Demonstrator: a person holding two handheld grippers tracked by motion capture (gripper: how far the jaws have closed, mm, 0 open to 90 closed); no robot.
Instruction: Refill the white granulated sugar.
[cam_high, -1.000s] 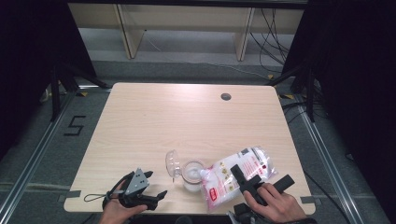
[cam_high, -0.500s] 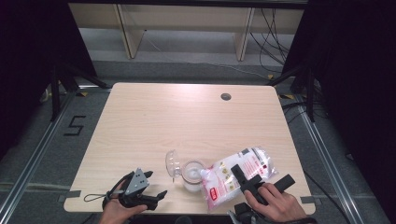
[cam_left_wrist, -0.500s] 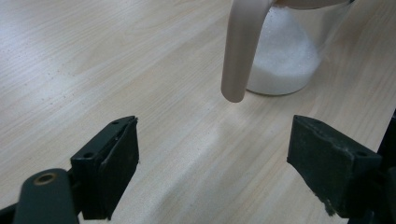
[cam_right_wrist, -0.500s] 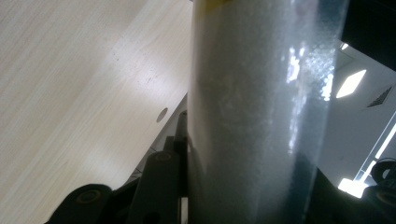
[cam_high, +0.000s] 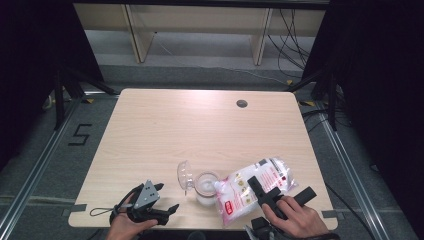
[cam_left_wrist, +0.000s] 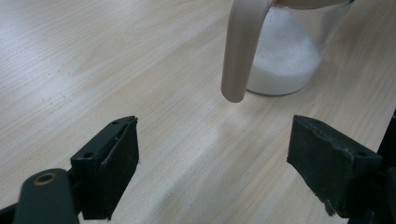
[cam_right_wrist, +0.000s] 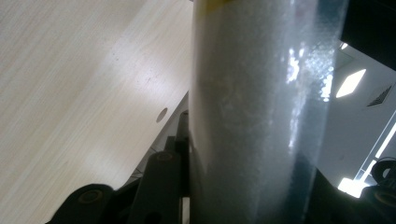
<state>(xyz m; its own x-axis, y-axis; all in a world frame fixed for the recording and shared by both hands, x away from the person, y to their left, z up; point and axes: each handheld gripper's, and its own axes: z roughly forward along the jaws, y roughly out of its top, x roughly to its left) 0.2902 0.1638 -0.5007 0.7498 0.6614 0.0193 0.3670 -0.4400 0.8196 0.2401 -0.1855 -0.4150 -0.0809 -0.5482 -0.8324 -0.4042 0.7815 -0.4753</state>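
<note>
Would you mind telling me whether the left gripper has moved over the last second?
No. In the high view the left gripper sits at the same spot by the table's near edge, left of the clear jar, its jaws open.

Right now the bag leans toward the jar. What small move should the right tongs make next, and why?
Probably tip the bag a little further, keeping its corner over the jar. The right tongs are clamped on the bag, its corner sits at the jar's mouth, and the jar holds white grains only in its lower part. The left tongs are open nearby, holding nothing, and could steady the jar.
</note>
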